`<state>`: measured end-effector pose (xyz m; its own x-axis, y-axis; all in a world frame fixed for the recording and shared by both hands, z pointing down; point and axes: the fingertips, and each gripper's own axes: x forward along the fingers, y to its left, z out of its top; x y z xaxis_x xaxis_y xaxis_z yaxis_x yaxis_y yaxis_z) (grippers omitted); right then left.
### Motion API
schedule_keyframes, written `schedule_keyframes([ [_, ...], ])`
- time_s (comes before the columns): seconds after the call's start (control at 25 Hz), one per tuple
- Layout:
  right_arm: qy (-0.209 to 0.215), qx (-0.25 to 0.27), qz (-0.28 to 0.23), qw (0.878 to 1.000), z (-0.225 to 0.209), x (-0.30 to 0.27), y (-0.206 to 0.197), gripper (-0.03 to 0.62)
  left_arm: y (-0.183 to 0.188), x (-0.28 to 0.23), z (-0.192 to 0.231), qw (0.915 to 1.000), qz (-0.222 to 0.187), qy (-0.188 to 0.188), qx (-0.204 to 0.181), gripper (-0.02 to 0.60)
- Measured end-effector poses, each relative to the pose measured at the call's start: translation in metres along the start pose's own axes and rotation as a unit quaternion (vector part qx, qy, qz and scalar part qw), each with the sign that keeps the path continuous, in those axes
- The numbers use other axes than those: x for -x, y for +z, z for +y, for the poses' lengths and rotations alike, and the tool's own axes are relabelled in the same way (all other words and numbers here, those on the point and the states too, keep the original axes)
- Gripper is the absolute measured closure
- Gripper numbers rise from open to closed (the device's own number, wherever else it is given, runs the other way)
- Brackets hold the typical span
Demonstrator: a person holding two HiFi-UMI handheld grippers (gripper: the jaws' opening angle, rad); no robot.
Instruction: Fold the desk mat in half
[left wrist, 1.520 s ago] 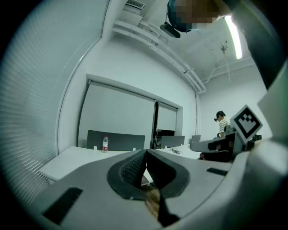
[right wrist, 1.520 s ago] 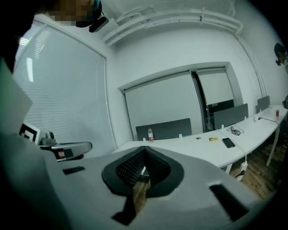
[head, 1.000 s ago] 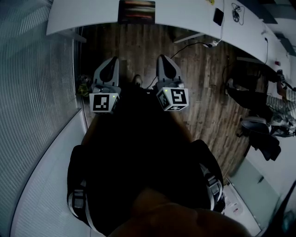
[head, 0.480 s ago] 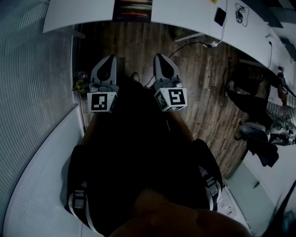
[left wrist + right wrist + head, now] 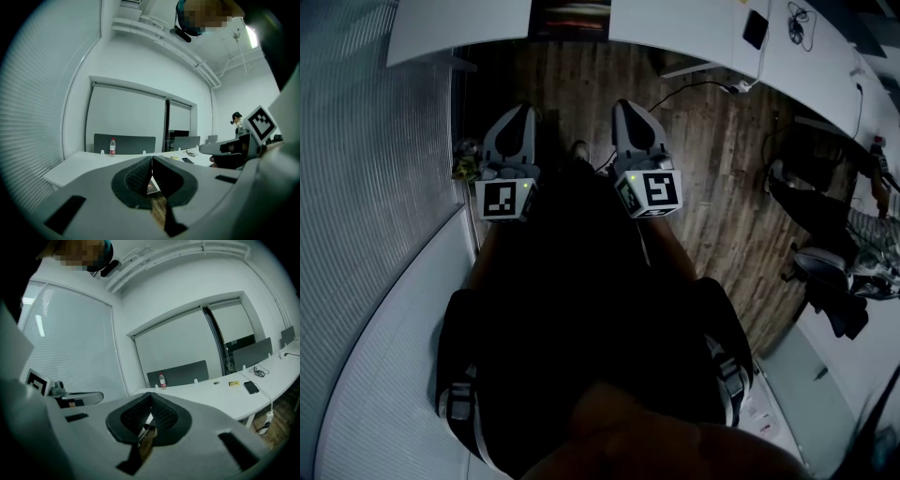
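A long white desk [image 5: 675, 23] is curving along the far side of the wooden floor [image 5: 712, 206], where a person is standing with a gripper in each hand. The desk mat [image 5: 572, 17] — dark, with bright streaks — is lying at the desk's near edge, ahead of both tools and well apart from them. The left gripper [image 5: 523, 112] and right gripper [image 5: 625, 107] are pointing toward it, jaws pressed together on nothing. A bottle [image 5: 112, 146] is standing on the desk, with a phone [image 5: 756, 29] lying off to the right.

Grey left gripper [image 5: 523, 112], grey right gripper [image 5: 624, 105], black-and-white marker cubes [image 5: 506, 200], black textured fingers [image 5: 136, 178], dark clothing [image 5: 572, 309]
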<state>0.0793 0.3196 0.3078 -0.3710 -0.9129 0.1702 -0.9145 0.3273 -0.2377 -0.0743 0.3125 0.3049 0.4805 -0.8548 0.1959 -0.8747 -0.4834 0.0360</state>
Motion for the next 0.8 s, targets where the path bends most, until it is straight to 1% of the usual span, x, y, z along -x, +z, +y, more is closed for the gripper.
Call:
schedule_keyframes([
  [0.28,-0.020,0.001,0.007,1.000,-0.003,-0.041,-0.001,0.594,-0.001,-0.035,0.029,0.9998,0.001,-0.021,0.007,0.577],
  [0.6,-0.051,-0.004,0.009,0.999,-0.008,-0.112,0.003,0.594,-0.007,-0.087,0.093,0.9989,0.020,-0.041,0.007,0.577],
  [0.8,-0.062,-0.003,0.005,0.998,-0.006,-0.158,0.008,0.594,-0.003,-0.122,0.129,0.9971,0.026,-0.071,-0.002,0.577],
])
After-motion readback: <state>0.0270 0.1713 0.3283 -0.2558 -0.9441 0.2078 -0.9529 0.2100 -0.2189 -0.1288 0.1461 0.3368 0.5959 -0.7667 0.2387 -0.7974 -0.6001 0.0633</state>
